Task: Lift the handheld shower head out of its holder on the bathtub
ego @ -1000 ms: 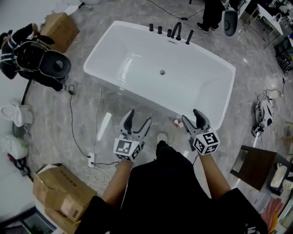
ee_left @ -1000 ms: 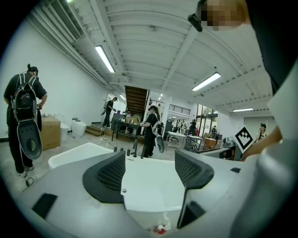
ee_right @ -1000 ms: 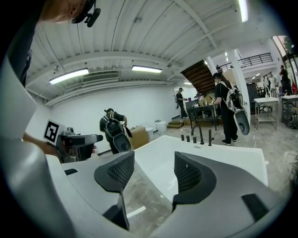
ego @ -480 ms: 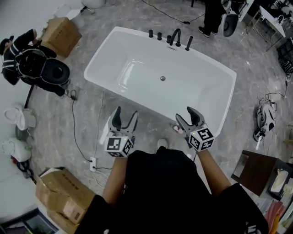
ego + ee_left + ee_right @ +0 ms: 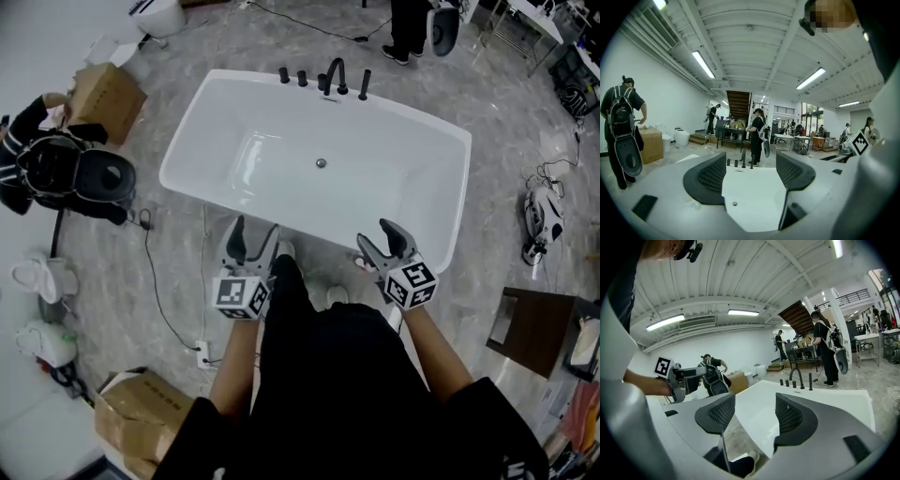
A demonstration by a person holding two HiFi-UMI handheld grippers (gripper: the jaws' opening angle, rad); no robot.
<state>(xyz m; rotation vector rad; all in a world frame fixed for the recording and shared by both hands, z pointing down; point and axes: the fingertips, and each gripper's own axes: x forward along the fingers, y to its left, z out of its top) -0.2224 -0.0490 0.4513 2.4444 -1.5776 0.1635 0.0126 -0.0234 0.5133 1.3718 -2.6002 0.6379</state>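
Holds the left gripper point(image 5: 751, 176) with its dark ribbed jaws spread wide, nothing between them but a view of white tub. Carries the right gripper point(image 5: 752, 416) the same way, jaws parted and empty. Levels both (marker cubes turned upward in the head view) side by side at the near long rim of the white rectangular freestanding bathtub point(image 5: 394, 187), left gripper toward the tub's middle, right gripper nearer its right end. Stands close against that near side in dark clothing, one light shoe point(image 5: 332, 293) showing on the grey marbled floor point(image 5: 487, 234) between the two forearms.

Across the tub, on the far rim: the slim black handheld shower head point(image 5: 365, 84), upright in its holder, rightmost in a row of black fittings. Just beside it, the curved black faucet spout point(image 5: 333, 73), then two short black knobs point(image 5: 284, 75) to the left. All of them well apart from both grippers, with the small round metal drain point(image 5: 321, 163) in the tub floor between.

Beyond the tub's left end, a bystander in black with a backpack point(image 5: 47, 169) near a brown cardboard box point(image 5: 105, 98).
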